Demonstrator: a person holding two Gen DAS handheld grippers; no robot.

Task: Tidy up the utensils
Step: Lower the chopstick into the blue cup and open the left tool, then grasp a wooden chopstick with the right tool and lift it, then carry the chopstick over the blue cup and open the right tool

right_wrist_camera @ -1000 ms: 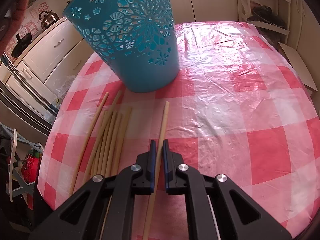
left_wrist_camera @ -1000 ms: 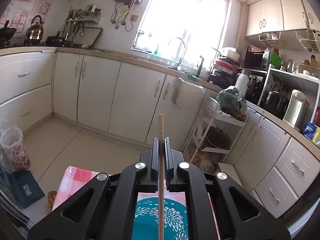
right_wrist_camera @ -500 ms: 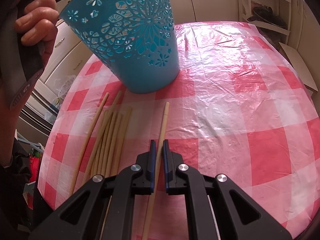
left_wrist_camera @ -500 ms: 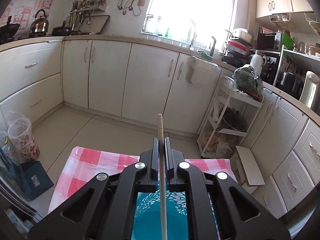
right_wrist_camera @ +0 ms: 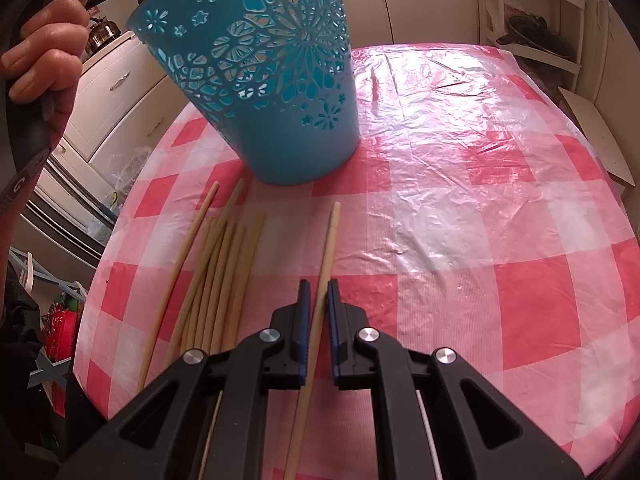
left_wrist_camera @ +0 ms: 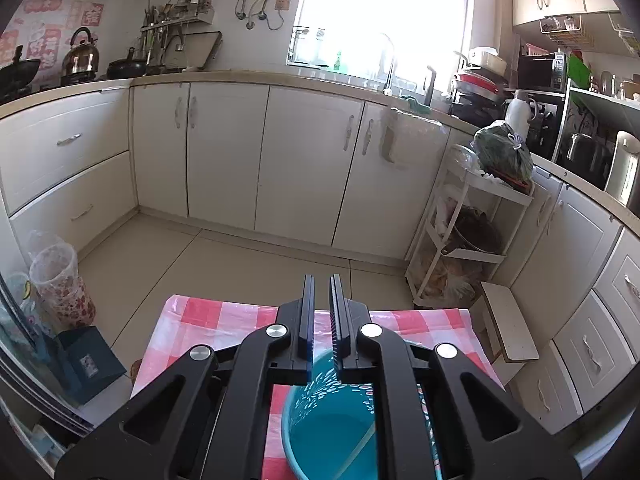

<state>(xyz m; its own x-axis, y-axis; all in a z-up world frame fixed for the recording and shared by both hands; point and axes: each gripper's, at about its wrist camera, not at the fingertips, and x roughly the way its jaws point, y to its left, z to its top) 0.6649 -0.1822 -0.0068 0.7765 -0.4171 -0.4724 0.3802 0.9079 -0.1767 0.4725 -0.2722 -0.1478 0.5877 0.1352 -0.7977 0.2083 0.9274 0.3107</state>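
A: Room?

B: Kitchen. Cream cabinets (left_wrist_camera: 308, 160) are running round the walls, a bright window (left_wrist_camera: 380, 8) is glaring over the sink, and a white rack (left_wrist_camera: 472, 240) is standing in the corner. A kettle (left_wrist_camera: 82, 54) is sitting on the hob at the far left.

A: Surface?

B: A table in a pink-and-white checked cloth (right_wrist_camera: 480, 200), with plastic film wrinkling and shining over it.

A: Container?

B: A teal bucket (right_wrist_camera: 272, 80) with flower cut-outs is standing upright at the far side of the cloth. The left gripper (left_wrist_camera: 322, 280) is hovering right over its mouth, looking down into it.

A: Left jaws?

B: They are sitting nearly together, showing only a narrow slit with nothing in it. A hand (right_wrist_camera: 44, 60) is gripping its handle, seen at the top left of the right view.

A: Right gripper (right_wrist_camera: 318, 282)?

B: It is pointing down at the near part of the table, jaws nearly together around a lone chopstick (right_wrist_camera: 330, 240). Whether the pads are actually biting it, I can't tell.

A: That stick is lying how?

B: It is lying flat on the cloth, its tip pointing towards the bucket and stopping short of it.

A: Other utensils?

B: A bundle of chopsticks (right_wrist_camera: 216, 280) is lying loose just left of it, fanning out a bit, with their tips near the bucket's base. One chopstick (left_wrist_camera: 356, 454) is leaning inside the bucket.
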